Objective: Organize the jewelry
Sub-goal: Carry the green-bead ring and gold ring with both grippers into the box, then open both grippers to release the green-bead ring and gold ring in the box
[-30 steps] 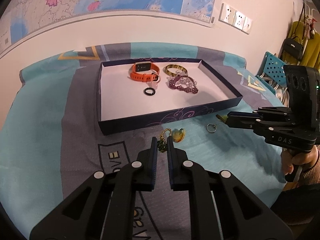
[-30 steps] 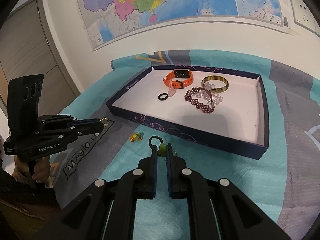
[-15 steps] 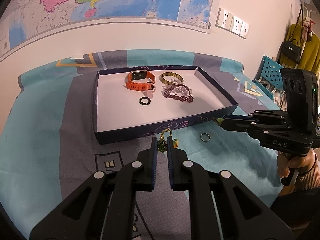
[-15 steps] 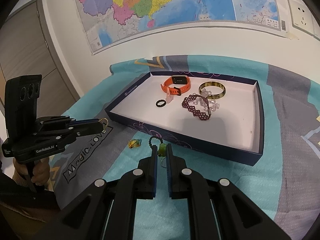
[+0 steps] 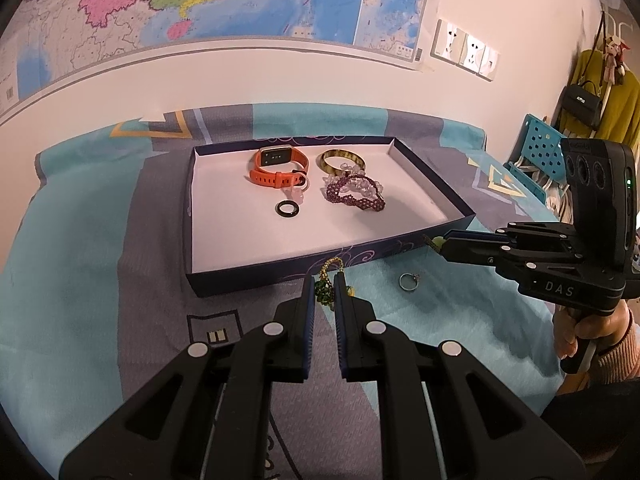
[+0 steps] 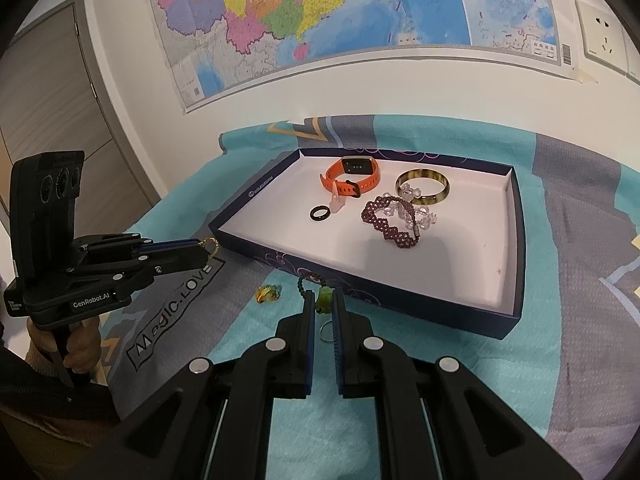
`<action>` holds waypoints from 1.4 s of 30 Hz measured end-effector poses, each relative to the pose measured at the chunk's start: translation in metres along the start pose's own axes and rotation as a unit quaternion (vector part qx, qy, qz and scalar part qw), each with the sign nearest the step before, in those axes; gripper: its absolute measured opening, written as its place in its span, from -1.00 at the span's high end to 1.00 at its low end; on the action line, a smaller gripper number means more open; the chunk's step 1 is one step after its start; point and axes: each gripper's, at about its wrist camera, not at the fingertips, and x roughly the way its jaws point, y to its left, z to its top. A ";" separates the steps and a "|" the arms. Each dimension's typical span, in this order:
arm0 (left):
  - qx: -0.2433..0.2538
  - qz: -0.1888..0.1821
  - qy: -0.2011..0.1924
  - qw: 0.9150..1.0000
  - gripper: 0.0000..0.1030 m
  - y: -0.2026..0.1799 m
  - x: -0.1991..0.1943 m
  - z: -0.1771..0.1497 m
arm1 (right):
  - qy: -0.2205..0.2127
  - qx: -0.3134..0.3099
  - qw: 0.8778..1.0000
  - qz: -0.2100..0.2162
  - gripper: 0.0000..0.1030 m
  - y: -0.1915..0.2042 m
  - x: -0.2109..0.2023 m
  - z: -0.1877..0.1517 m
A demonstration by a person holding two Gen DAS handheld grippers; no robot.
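Left wrist view: left gripper (image 5: 324, 292) is clamping a gold-chained green bead charm (image 5: 325, 291), hovering beside the navy shallow cardboard tray (image 5: 280, 272), likely for deposit.

Right wrist view: right gripper (image 6: 322, 304) is pinching a dark-beaded green pendant (image 6: 323, 298); silver ring (image 6: 326, 330) is lying beneath on the cloth.

Cloth (image 5: 100, 280) woven, matt; box (image 5: 280, 276) card, white matt lining; ring (image 5: 408, 281) shiny metal; watch (image 5: 276, 176) rubbery strap.
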 end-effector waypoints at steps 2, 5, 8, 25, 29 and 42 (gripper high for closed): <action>0.000 0.000 -0.001 1.000 0.81 0.000 0.001 0.002 | -0.002 0.000 1.000 -0.001 0.87 -0.001 0.000 0.001; 0.000 -0.001 -0.003 1.000 0.81 0.001 0.001 0.005 | -0.004 -0.001 1.000 -0.002 0.87 -0.002 0.000 0.004; 0.000 -0.001 -0.005 1.000 0.81 0.002 0.003 0.008 | -0.006 -0.003 1.000 -0.004 0.87 -0.003 0.001 0.007; -0.016 -0.018 0.003 1.000 0.80 0.014 0.032 0.036 | -0.006 -0.022 0.999 -0.033 0.87 -0.017 0.028 0.043; -0.019 -0.016 0.009 1.000 0.80 0.018 0.044 0.043 | 0.004 -0.025 0.999 -0.040 0.87 -0.021 0.040 0.048; -0.031 -0.021 0.039 0.999 0.80 0.023 0.079 0.051 | 0.032 -0.024 0.998 -0.057 0.87 -0.029 0.069 0.053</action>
